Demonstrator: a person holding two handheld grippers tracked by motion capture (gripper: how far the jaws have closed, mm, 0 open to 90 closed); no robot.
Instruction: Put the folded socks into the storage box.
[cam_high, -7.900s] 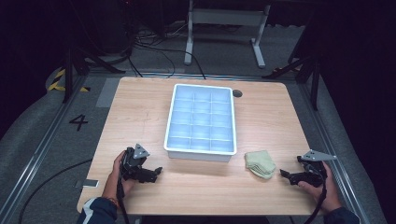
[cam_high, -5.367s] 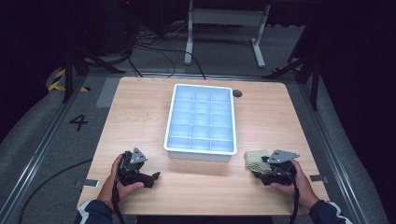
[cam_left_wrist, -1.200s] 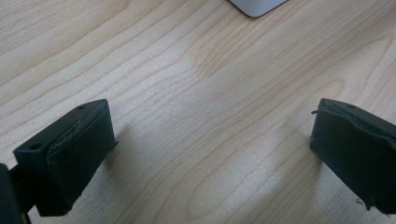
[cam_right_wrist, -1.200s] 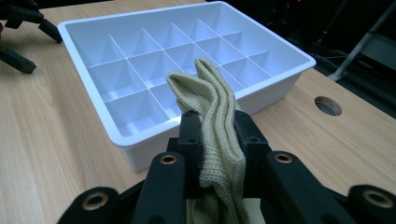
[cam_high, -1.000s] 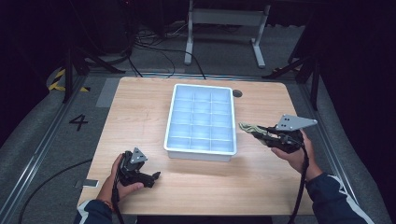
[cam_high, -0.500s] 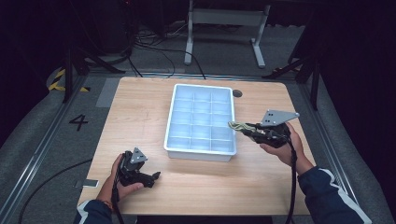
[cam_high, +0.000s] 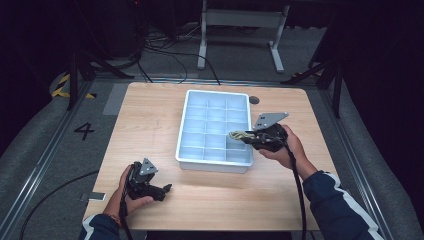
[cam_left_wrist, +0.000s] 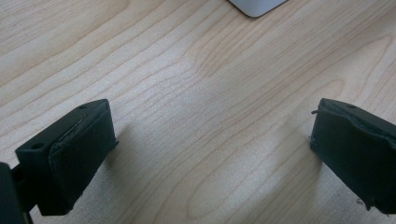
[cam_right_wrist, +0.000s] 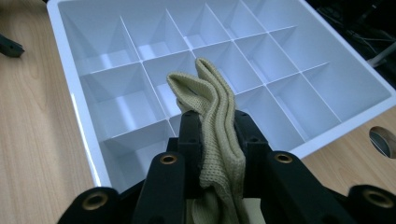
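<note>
A folded pale green cloth (cam_right_wrist: 215, 116) is pinched between the jaws of my right gripper (cam_right_wrist: 215, 122), which is shut on it. In the high view that right gripper (cam_high: 239, 135) holds the cloth (cam_high: 237, 134) over the right column of the white divided tray (cam_high: 191, 117), near its front end. The cloth hangs above empty compartments of the tray (cam_right_wrist: 65, 32). My left gripper (cam_high: 167, 188) rests low on the wooden table (cam_high: 150, 115) near its front left edge, jaws wide apart. In the left gripper view its two black pads (cam_left_wrist: 74, 154) stand over bare wood.
A corner of the tray (cam_left_wrist: 257, 5) shows at the top of the left gripper view. A round cable hole (cam_high: 254, 100) lies in the table behind the tray's right corner. A metal stand and cables are on the dark floor beyond the table.
My right gripper has carried the cloth leftward from beside the tray's right edge to over its right compartments. The left gripper has stayed put.
</note>
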